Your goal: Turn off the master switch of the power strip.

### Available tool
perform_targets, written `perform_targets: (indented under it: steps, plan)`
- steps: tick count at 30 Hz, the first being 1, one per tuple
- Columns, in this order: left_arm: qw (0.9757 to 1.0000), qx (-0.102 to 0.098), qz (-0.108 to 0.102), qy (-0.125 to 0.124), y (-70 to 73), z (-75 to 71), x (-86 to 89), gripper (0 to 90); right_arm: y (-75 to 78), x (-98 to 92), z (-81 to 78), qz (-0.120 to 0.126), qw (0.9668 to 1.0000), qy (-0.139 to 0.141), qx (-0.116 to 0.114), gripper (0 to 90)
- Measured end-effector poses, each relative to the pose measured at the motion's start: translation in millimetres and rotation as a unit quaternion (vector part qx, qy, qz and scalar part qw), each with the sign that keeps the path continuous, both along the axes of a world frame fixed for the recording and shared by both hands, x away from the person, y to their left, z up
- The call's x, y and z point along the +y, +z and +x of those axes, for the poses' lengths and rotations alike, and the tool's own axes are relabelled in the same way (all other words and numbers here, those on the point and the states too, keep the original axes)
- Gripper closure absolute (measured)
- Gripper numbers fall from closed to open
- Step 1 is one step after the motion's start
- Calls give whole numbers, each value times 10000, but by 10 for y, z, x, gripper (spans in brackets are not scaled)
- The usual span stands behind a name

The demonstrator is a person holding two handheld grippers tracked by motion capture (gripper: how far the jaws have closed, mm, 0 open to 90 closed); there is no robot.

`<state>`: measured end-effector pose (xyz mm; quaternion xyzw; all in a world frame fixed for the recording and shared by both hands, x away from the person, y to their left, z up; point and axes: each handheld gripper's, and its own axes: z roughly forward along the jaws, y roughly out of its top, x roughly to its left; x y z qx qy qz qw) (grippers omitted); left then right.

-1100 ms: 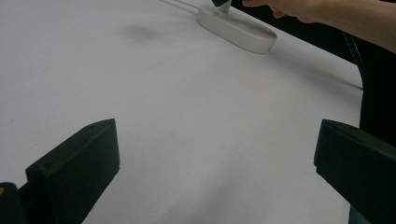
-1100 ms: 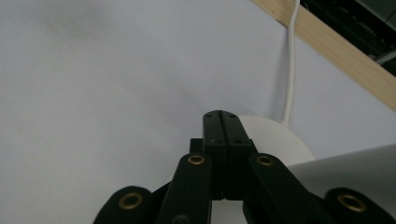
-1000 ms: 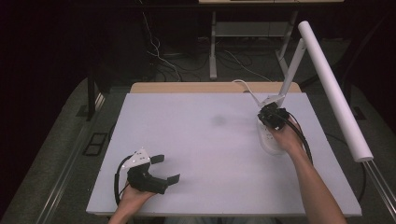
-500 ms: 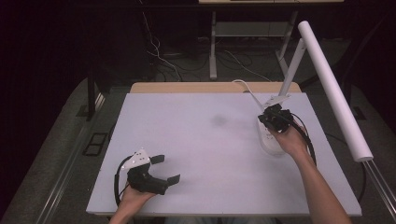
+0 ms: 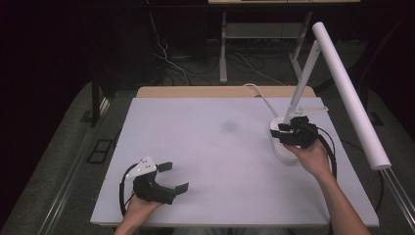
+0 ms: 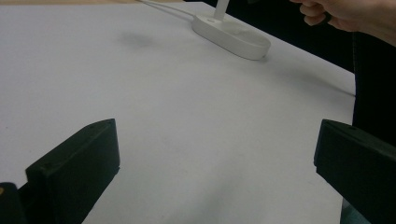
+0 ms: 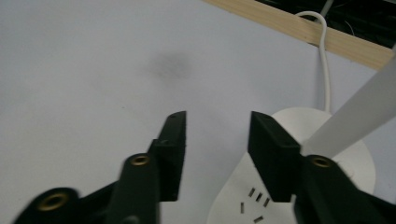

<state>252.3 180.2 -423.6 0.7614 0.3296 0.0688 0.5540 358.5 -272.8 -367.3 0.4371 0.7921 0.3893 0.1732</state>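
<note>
A white desk lamp stands at the table's right, with its oval base [image 5: 283, 148] on the white tabletop [image 5: 205, 147], a slanted arm [image 5: 304, 81] and a long tube head [image 5: 350, 93]. My right gripper [image 5: 289, 128] hovers just over the base's far end beside the arm. Its jaws have just been opening and nothing is between them; in the right gripper view [image 7: 217, 154] they frame bare table and the base's edge [image 7: 345, 186]. My left gripper [image 5: 174, 176] rests open at the near left, pointing toward the lamp base [image 6: 233, 35].
The lamp's white cable [image 7: 323, 60] runs off over the wooden back edge [image 5: 220, 91]. A faint dark smudge [image 5: 228, 126] marks the table's middle. The lamp head overhangs the right edge. Cables and desk legs stand on the floor behind.
The right gripper's jaws have parted from shut, and that hand has drawn back slightly toward the person. The left gripper has stayed put.
</note>
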Motion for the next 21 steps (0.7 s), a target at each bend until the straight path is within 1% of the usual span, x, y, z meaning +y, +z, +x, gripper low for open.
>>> perform_targets:
  steps: [1, 4, 5, 6, 8, 9, 11, 13, 21]
  plan:
    - [10000, 4, 4, -2, 0, 1, 1, 0, 0, -18, -27, 86, 10000, -10, 19, 420]
    - [10000, 9, -3, 0, -1, 2, -3, 0, 5, -78, -107, 334, 9994, -66, 37, 296]
    - [10000, 8, -4, 1, -2, 1, -5, 0, 5, -78, -107, 334, 9994, -66, 37, 296]
    - [10000, 9, 4, -4, -2, 2, -6, 0, 6, -94, -133, 452, 9989, -43, 83, 241]
    - [10000, 12, 12, -12, -3, 2, -10, 0, 3, -128, -184, 616, 9980, 34, 105, 125]
    - [10000, 10, 10, -10, -3, 1, -11, 0, -2, -136, -211, 665, 9977, 59, 109, 103]
    - [10000, 6, 9, -10, -2, 1, -12, 0, -9, -146, -271, 558, 9983, 80, 121, 1]
    - [10000, 14, 10, -7, -4, 2, -11, 0, -15, -158, -333, 541, 9984, 115, 138, 0]
    - [10000, 12, 12, -3, -4, 1, -12, 0, -65, -168, -554, 715, 9972, 203, 109, 0]
